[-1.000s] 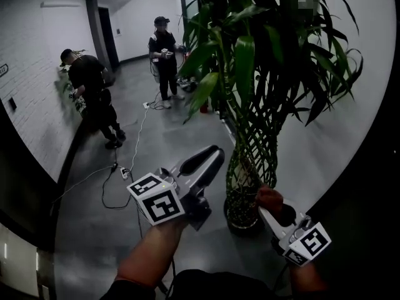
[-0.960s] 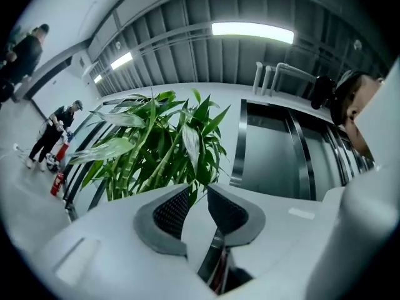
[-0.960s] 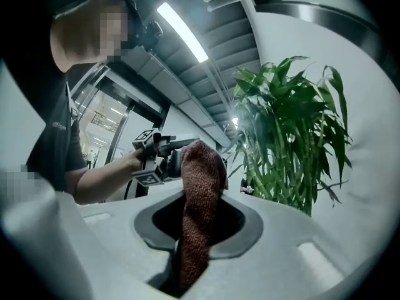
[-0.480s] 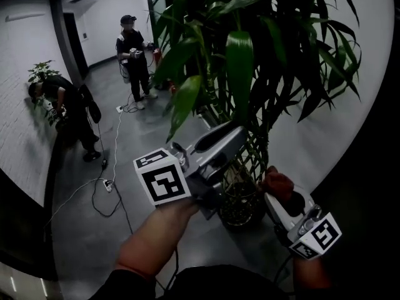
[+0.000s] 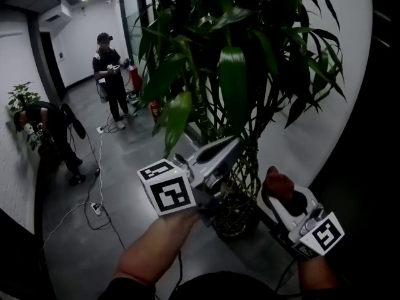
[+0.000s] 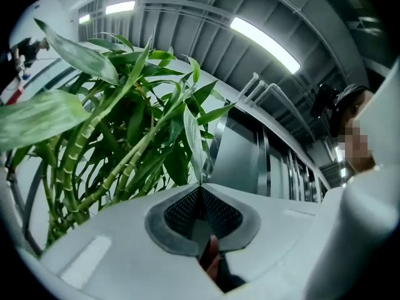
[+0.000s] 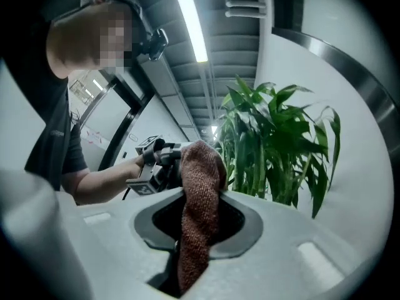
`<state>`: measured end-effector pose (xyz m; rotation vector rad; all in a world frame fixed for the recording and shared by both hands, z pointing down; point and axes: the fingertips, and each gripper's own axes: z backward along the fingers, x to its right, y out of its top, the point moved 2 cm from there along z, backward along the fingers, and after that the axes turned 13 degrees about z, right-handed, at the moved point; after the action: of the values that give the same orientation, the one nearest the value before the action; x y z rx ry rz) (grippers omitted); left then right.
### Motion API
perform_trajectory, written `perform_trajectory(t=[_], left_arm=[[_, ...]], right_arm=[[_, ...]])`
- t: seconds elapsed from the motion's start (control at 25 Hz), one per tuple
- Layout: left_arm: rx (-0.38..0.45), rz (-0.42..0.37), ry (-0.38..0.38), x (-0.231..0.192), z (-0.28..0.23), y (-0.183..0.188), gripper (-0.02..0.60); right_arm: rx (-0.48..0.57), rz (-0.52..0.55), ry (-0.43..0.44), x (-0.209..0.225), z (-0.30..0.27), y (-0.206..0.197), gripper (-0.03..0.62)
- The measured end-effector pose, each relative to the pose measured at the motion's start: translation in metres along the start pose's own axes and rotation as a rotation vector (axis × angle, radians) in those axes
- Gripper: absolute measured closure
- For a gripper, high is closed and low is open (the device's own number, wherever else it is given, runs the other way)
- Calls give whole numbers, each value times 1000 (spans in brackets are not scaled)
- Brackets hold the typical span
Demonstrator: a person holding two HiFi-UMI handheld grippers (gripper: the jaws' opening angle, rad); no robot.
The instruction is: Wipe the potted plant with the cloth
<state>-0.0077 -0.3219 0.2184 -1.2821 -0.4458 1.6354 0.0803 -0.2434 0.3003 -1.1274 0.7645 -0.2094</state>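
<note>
The potted plant [image 5: 237, 49] has long green leaves, braided stems and a dark pot [image 5: 235, 222] on the floor. My left gripper [image 5: 230, 147] is raised in front of it. Its jaws have come together on the tip of one hanging leaf [image 5: 234, 80]. The left gripper view shows that leaf [image 6: 192, 136] running down into the seam of the shut left gripper [image 6: 200, 189]. My right gripper [image 5: 279, 191] sits lower right, beside the stems, shut on a reddish-brown cloth [image 5: 277, 182]. In the right gripper view the cloth [image 7: 201, 180] bulges out above the right gripper [image 7: 199, 220], apart from the plant [image 7: 275, 142].
A white wall [image 5: 337, 105] stands close behind the plant. Two people [image 5: 109, 74] [image 5: 47, 133] stand in the corridor at the left, with cables and a power strip [image 5: 95, 208] on the grey floor. Red fire extinguishers [image 5: 134, 77] and a small plant [image 5: 22, 95] are farther off.
My left gripper rose toward the foliage, opened, then closed on the leaf tip. The right gripper lifted a little with the cloth. The head view swung left.
</note>
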Motion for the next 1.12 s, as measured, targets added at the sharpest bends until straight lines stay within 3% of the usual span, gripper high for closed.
perform_trajectory(t=[0.16, 0.36, 0.52, 0.8, 1.12], left_arm=[[3, -102, 101, -20, 15, 0, 560], [-5, -244, 217, -35, 28, -1, 560], [-5, -263, 255, -42, 32, -6, 560], [-22, -369, 329, -45, 39, 1, 561], [-27, -380, 327, -41, 36, 2, 561]], right_arm=[[-63, 340, -35, 14, -34, 47, 528], [-295, 813, -96, 26, -87, 88, 528], [-293, 1097, -159, 28, -126, 133, 528], [-403, 1231, -233, 64, -192, 147, 528], [-489, 1166, -97, 61, -197, 97, 528]])
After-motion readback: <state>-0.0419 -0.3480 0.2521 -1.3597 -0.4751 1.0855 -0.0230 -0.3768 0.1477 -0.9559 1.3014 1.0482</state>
